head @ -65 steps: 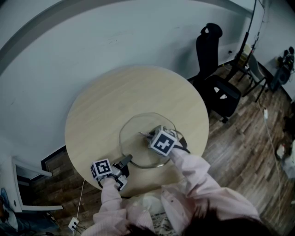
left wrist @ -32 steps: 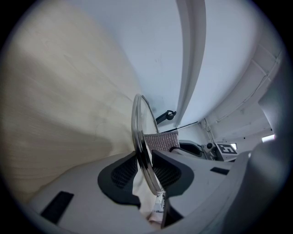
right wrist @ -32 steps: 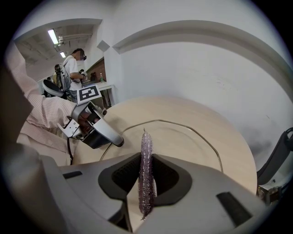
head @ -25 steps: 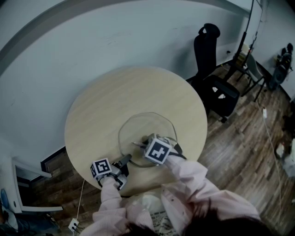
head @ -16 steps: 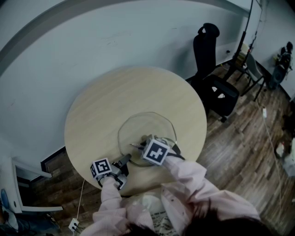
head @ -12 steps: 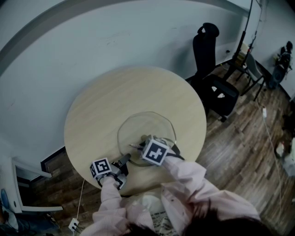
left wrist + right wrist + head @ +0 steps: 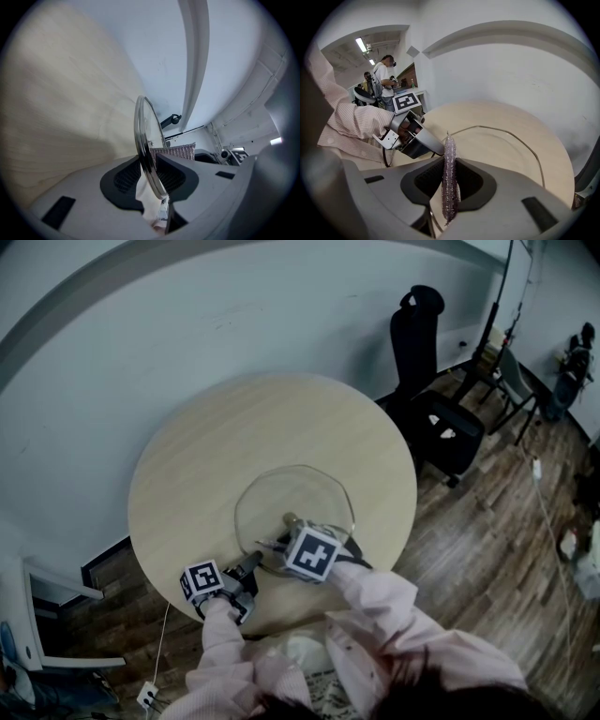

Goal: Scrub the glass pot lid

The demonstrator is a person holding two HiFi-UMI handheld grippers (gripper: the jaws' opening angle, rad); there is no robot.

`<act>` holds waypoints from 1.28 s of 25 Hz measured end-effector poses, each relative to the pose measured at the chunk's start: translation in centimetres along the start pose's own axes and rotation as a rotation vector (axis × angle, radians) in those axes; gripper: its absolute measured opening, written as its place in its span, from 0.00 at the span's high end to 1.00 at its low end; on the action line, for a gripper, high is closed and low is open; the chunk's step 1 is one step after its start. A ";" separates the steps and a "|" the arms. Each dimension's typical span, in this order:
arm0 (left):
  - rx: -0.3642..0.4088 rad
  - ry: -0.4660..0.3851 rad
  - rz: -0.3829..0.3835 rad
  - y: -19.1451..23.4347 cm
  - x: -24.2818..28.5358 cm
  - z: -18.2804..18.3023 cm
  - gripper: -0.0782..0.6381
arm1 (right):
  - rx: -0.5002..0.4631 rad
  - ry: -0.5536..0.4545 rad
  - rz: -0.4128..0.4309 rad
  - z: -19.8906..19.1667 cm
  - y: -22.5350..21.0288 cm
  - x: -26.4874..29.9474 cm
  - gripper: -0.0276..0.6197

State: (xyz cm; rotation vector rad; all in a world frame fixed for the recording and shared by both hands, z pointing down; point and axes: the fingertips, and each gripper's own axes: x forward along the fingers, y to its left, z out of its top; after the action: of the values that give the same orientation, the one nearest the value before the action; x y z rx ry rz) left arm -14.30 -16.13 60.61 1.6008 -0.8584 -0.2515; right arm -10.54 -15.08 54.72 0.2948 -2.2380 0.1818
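Left hand-held gripper point(image 7: 149, 176), I see, is clenched on the rim of the lid point(image 7: 292, 495) — right hand-held gripper point(image 7: 450, 187) grasps the scrubber point(image 7: 449, 178) edge-on, over the counter point(image 7: 225, 437).

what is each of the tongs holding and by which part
The left tongs grip the glass pot lid by its metal rim; the right tongs pinch a glittery scrub pad across its middle.

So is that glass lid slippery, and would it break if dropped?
Probably slippery: the glass pot lid is smooth and shiny, held at its thin metal rim by the left gripper. It looks stiff: the rim shows no bend in the grip. Being glass, it could crack if dropped on the table.
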 end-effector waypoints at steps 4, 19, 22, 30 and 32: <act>0.001 0.001 0.007 0.0 0.0 0.1 0.74 | 0.007 -0.004 0.017 0.2 0.5 -0.1 0.83; 0.015 -0.004 0.033 0.1 -0.1 0.0 0.74 | 0.049 -0.023 0.042 0.0 2.1 -0.7 0.83; 0.018 -0.010 0.034 0.0 -0.2 -0.1 0.74 | 0.052 -0.034 0.045 0.1 2.1 -0.9 0.83; 0.054 -0.024 0.008 -0.6 -0.3 -0.2 0.73 | 0.096 -0.064 0.026 -0.7 0.2 -2.5 0.82; 0.052 -0.023 0.014 -0.6 -0.2 -0.2 0.73 | 0.114 -0.068 -0.006 -1.2 -1.3 -3.3 0.82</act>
State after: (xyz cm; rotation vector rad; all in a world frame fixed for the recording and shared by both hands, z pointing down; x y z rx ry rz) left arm -14.08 -15.84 60.04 1.6430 -0.8998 -0.2399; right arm -7.21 -15.58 52.95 0.3738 -2.2980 0.3016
